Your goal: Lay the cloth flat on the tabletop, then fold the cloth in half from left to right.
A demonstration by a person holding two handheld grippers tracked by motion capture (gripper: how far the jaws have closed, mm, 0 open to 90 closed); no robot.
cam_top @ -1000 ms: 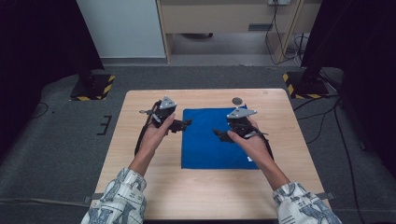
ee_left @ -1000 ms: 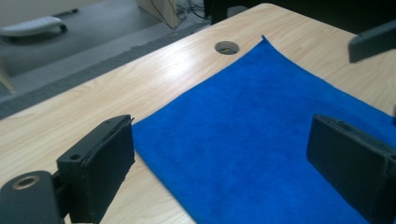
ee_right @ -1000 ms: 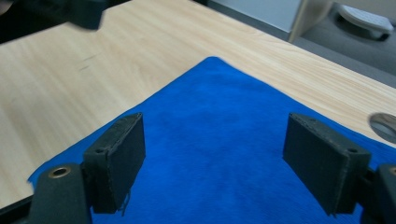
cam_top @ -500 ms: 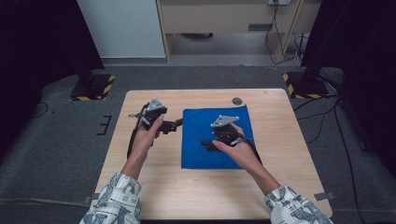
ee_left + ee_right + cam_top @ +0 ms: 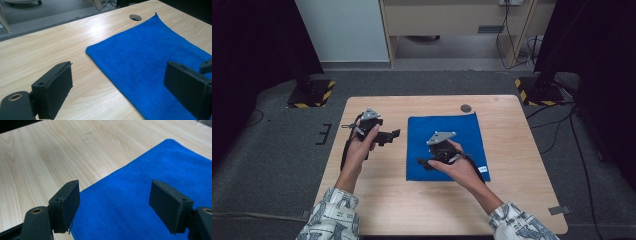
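Left gripper (image 5: 388, 136) over bare wooden surface (image 5: 377, 195), just left of blue cloth (image 5: 464, 132); fingers (image 5: 53, 91) wide apart, holding nothing. Cloth lies flat mid-surface, round cable hole (image 5: 466, 108) near far edge. Right gripper (image 5: 426, 163) above cloth's near-left part; fingers (image 5: 67, 205) wide apart, holding nothing.

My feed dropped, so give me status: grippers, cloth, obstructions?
Left gripper open, beside the blue cloth. Right gripper open, low over its left edge. Cloth flat on table, nothing on it.
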